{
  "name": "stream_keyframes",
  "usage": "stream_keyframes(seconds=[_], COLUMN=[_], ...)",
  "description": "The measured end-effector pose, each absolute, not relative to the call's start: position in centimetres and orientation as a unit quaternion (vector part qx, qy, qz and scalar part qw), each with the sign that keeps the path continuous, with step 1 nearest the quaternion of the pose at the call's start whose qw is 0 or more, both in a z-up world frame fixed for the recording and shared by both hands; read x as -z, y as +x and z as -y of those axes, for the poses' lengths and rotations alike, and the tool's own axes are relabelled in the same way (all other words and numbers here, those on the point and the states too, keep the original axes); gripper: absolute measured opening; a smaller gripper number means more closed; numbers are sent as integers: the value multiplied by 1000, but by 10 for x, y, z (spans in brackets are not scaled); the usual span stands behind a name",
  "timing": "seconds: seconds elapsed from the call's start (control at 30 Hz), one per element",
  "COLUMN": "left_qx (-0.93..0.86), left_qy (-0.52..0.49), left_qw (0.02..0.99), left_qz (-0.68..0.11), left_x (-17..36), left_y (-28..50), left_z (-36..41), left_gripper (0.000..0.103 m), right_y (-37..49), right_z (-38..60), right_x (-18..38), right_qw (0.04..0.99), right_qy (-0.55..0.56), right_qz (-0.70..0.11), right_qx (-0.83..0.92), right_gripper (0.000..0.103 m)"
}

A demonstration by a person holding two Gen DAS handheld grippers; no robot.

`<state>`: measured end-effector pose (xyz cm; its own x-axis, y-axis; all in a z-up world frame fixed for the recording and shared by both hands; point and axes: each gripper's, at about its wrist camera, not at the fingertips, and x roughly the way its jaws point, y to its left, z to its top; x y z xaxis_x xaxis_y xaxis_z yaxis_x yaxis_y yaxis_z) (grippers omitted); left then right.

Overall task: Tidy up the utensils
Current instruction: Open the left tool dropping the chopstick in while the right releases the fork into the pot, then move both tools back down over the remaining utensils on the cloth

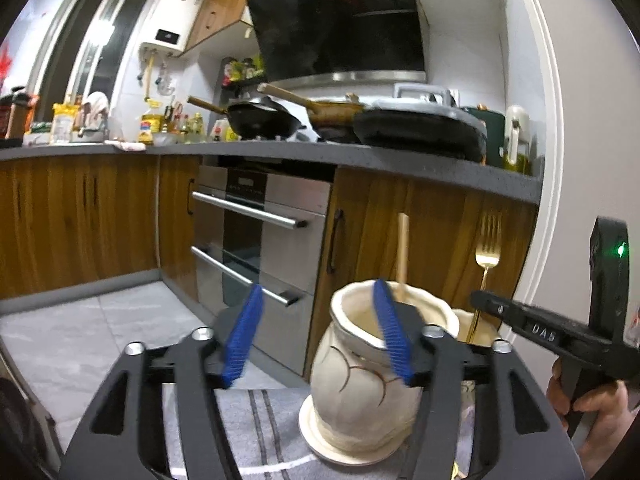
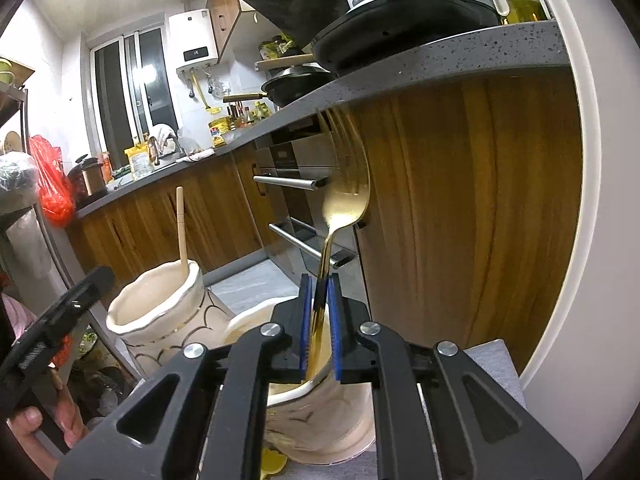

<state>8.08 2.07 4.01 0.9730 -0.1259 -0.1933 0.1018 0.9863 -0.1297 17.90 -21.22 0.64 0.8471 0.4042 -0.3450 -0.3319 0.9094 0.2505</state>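
Note:
Two cream ceramic holders stand side by side on a striped cloth. The left holder [image 1: 372, 380] [image 2: 160, 316] has a wooden stick [image 1: 402, 252] [image 2: 182, 228] standing in it. My left gripper [image 1: 320, 328] is open and empty, its fingers just in front of this holder. My right gripper [image 2: 320, 292] [image 1: 480, 300] is shut on the handle of a gold fork [image 1: 488, 248] [image 2: 346, 192], held upright with tines up. The handle's lower end reaches into the right holder [image 2: 316, 420] [image 1: 466, 320].
Wooden cabinets [image 1: 420, 232] and a steel oven [image 1: 260, 232] face me across a grey tiled floor. The dark counter edge [image 2: 440, 68] overhangs above, loaded with pans and bottles. A white door frame [image 2: 576, 240] stands at the right.

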Motion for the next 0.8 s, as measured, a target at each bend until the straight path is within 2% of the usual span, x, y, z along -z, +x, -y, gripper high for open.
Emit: stream_keyframes(seconds=[0.17,0.23,0.27,0.37,0.4,0.43,0.5,0.57,0.8], left_qx=[43,40,38,33,32,29,21,17,13], left_qy=[-62,-67,-69,-74,-74,-74,-75,-72,-48], left_qw=[992,992,992,992,992,992,992,993,992], left_qz=[-98,-98,-98,-101,-101,-101,-96,-95,-114], left_x=[-40,-40,-39,-39,-38,-38,-38,-37,-26], left_y=[72,70,69,64,62,60,53,46,16], left_z=[-27,-30,-32,-35,-36,-36,-36,-36,-35], left_gripper=[71,76,78,80,83,91,96,97,98], right_y=[178,177,177,174,171,169,160,150,112], right_z=[211,211,212,216,219,223,231,238,252], right_x=[-7,-7,-7,-8,-9,-10,-14,-18,-16], right_qw=[958,959,958,958,959,959,959,961,960], right_qy=[85,85,87,91,95,101,116,121,137], right_qz=[-196,-194,-194,-193,-193,-192,-188,-181,-177], right_qx=[-191,-190,-191,-189,-185,-181,-177,-169,-168], right_gripper=[24,40,52,62,73,79,92,98,98])
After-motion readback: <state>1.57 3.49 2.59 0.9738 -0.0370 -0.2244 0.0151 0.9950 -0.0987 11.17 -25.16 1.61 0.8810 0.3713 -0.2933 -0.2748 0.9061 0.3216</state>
